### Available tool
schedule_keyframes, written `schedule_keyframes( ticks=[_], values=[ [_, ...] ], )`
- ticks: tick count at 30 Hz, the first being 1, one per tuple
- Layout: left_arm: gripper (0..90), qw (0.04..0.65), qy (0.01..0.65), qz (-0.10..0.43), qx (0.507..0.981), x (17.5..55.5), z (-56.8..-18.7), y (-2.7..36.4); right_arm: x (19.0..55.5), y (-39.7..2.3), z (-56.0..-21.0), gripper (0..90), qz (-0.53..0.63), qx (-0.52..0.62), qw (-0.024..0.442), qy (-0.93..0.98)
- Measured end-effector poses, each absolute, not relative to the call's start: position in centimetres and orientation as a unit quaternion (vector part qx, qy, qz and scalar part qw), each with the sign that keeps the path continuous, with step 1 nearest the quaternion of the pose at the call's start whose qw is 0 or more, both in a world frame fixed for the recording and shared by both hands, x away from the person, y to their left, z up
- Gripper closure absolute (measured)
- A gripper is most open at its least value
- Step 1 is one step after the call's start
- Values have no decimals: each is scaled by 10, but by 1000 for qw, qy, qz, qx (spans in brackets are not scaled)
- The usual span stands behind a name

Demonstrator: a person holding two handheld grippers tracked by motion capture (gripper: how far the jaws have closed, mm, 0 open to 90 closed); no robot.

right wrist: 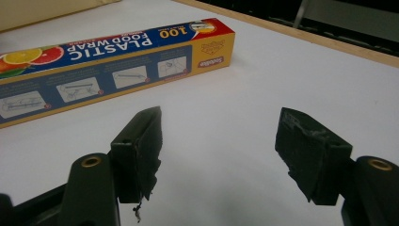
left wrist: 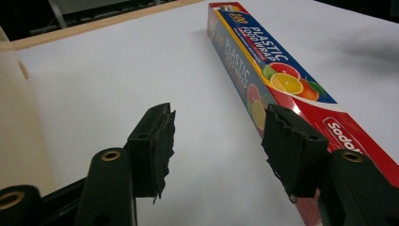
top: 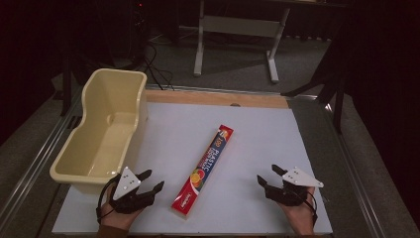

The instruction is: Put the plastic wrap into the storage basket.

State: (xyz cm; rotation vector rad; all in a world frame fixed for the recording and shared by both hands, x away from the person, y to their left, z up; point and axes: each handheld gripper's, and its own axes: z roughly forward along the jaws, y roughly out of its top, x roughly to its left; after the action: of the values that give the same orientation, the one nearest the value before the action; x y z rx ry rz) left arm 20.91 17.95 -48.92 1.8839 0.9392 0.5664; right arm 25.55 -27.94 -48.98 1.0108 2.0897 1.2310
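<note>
A: Where does the long red-and-blue cardboard box of plastic food wrap (top: 203,170) lie from the fingers?

B: On the white surface (top: 257,139) between the two hands, long axis running from its near end, just beside the left gripper (top: 148,182), diagonally away and toward the right. The left gripper is clearly nearer; the right gripper (top: 266,176) sits well apart from the box.

A: And the fingers themselves?

B: Both pairs stand apart with nothing between them. In the left gripper view the right finger (left wrist: 291,146) overlaps the box's near end (left wrist: 282,89), though I cannot tell whether it touches.

A: What does the right gripper view add?

B: The box's blue instruction side and far end (right wrist: 117,66), off to the left of its fingers (right wrist: 141,150). The high view alone adds the cream plastic tub (top: 106,129) beyond the left hand, which I judge the likely destination.
</note>
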Motion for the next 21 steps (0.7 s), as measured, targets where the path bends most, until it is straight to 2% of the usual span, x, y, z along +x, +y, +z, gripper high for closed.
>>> schedule_keyframes(
  ticks=[11, 16, 17, 21],
  values=[
    [513, 483, 354, 195, 777, 205, -490, 182, 255, -278, -490, 318, 452, 369, 253, 772],
    [622, 480, 334, 179, 792, 203, -493, 178, 256, -279, -491, 317, 453, 372, 248, 772],
    [622, 478, 327, 175, 796, 202, -494, 176, 256, -279, -491, 317, 453, 372, 248, 772],
    [731, 478, 304, 153, 810, 198, -497, 172, 256, -277, -491, 317, 452, 371, 247, 773]
  ],
)
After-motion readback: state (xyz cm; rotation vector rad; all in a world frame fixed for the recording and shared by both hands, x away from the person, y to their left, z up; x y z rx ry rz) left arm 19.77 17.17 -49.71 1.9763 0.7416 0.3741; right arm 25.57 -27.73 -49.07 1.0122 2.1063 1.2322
